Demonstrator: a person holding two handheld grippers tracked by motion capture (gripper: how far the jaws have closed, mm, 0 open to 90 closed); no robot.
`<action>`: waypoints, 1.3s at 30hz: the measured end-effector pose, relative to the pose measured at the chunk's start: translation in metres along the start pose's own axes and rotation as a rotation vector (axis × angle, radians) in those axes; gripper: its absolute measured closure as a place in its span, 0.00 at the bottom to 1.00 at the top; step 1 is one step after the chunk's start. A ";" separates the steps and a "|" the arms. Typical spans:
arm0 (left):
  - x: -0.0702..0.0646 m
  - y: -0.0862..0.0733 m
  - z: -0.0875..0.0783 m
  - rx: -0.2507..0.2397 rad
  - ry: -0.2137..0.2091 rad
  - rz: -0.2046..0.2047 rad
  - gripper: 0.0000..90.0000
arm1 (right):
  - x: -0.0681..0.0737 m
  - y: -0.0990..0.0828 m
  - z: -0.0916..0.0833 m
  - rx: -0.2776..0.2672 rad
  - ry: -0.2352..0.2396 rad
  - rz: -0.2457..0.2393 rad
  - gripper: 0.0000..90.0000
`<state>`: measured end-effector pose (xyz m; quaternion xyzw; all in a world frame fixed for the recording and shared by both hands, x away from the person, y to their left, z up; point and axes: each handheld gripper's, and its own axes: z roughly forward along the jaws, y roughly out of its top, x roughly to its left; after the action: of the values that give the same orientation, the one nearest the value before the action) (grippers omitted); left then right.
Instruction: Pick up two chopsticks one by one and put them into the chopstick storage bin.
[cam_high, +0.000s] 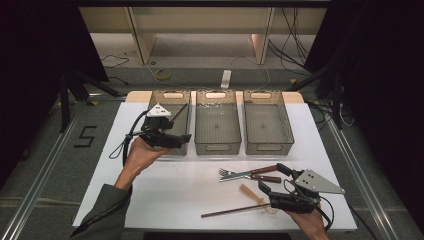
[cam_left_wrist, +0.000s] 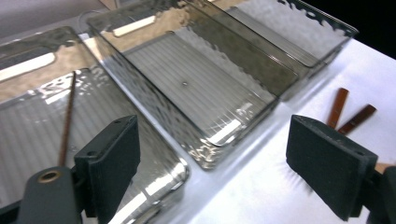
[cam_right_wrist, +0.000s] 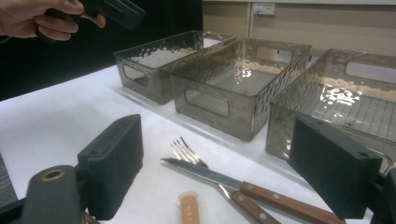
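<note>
Left gripper (cam_high: 186, 139) hovers with jaws apart and empty over the left bin (cam_high: 180, 102) holding a chopstick (cam_high: 179, 113); right gripper (cam_high: 274, 179), jaws apart, near knife (cam_high: 252, 174) on worktop (cam_high: 190, 190)

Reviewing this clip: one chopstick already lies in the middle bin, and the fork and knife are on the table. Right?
Not quite. The chopstick lies in the left bin, not the middle bin, which holds nothing; the left gripper view shows it plainly. The fork and knife are indeed on the table.

Glossy dimpled plastic bins (cam_high: 217, 129); wood-handled metal knife (cam_right_wrist: 243, 186); matt white table (cam_high: 200, 185).
</note>
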<state>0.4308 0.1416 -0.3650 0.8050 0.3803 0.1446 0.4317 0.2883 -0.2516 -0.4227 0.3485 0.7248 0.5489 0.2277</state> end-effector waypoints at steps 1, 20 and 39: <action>-0.003 0.000 0.001 0.005 -0.007 0.008 0.19 | 0.000 0.000 0.000 0.000 0.001 -0.001 0.20; -0.064 -0.023 0.017 0.148 -0.103 0.130 0.19 | 0.000 0.000 0.000 0.003 0.000 -0.001 0.20; -0.118 -0.057 0.041 0.309 -0.216 0.229 0.21 | -0.001 0.000 0.000 0.006 -0.003 0.001 0.20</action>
<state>0.3468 0.0501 -0.4237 0.9104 0.2554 0.0459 0.3223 0.2892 -0.2521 -0.4230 0.3504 0.7260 0.5463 0.2273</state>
